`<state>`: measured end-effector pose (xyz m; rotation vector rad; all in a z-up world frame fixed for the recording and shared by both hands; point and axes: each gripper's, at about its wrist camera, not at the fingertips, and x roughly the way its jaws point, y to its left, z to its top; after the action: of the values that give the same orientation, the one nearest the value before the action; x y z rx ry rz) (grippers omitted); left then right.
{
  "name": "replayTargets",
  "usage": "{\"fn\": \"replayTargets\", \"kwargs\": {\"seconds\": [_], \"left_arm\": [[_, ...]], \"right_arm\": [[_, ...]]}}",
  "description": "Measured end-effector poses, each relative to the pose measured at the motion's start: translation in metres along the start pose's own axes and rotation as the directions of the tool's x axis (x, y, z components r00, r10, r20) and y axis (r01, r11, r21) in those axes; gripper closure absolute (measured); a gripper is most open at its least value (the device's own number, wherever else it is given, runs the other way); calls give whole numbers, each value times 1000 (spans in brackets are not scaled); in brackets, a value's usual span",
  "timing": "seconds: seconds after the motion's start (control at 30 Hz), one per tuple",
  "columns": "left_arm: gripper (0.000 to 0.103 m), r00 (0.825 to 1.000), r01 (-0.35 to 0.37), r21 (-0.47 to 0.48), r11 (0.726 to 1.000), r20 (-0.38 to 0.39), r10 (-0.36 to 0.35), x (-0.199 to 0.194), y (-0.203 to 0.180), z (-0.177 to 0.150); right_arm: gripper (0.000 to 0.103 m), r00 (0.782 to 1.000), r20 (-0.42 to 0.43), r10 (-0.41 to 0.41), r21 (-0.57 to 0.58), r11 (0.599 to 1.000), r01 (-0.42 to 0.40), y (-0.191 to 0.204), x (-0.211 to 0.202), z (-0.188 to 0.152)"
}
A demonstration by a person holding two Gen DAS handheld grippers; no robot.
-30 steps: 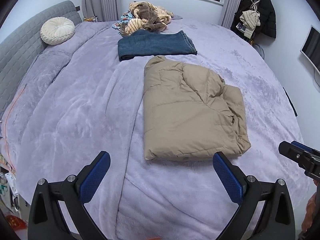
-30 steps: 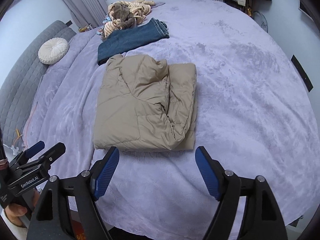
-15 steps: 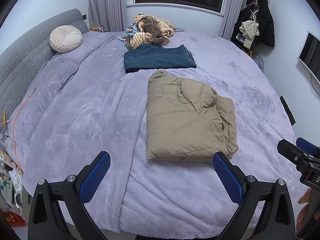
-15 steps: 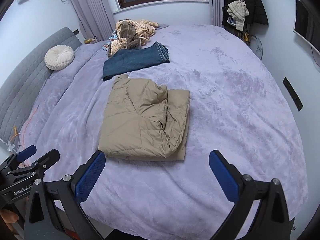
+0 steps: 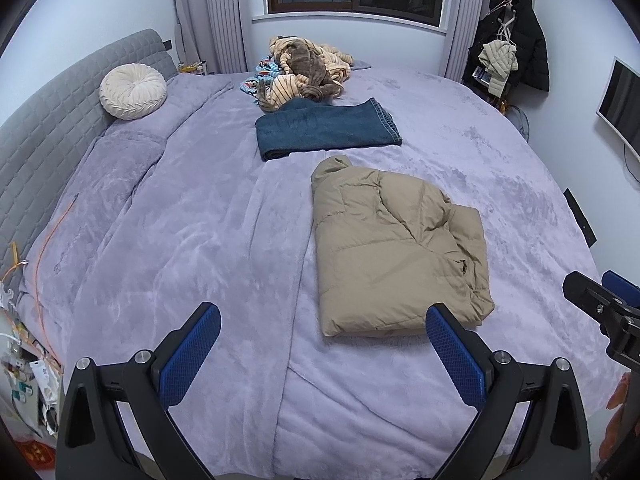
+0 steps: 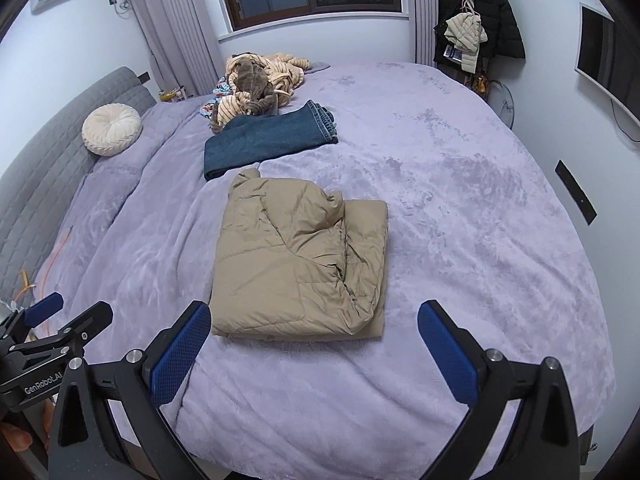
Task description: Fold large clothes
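Folded tan jacket (image 6: 300, 264) on bed (image 6: 460, 240).

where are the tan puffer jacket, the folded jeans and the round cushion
tan puffer jacket (image 6: 296, 264), right wrist view, middle of folded top
folded jeans (image 6: 268, 140), right wrist view, middle
round cushion (image 5: 133, 91), left wrist view, centre

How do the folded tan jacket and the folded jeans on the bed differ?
The tan puffer jacket is puffy and thick; the blue jeans lie thin and flat. The jacket lies nearer the grippers, the jeans farther, beside the heap of striped clothes. Both are folded on the purple blanket, touched by neither gripper.
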<state>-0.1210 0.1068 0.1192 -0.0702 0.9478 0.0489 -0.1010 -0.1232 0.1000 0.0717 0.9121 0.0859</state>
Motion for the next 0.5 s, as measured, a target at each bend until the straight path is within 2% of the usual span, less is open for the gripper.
{"fn": "replayTargets", "kwargs": {"seconds": [0.5], "left_arm": [[0, 1000, 4, -5, 1000, -6, -4, 3, 4, 3]], "right_arm": [[0, 1000, -11, -25, 5, 1000, 25, 3, -2, -1]]}}
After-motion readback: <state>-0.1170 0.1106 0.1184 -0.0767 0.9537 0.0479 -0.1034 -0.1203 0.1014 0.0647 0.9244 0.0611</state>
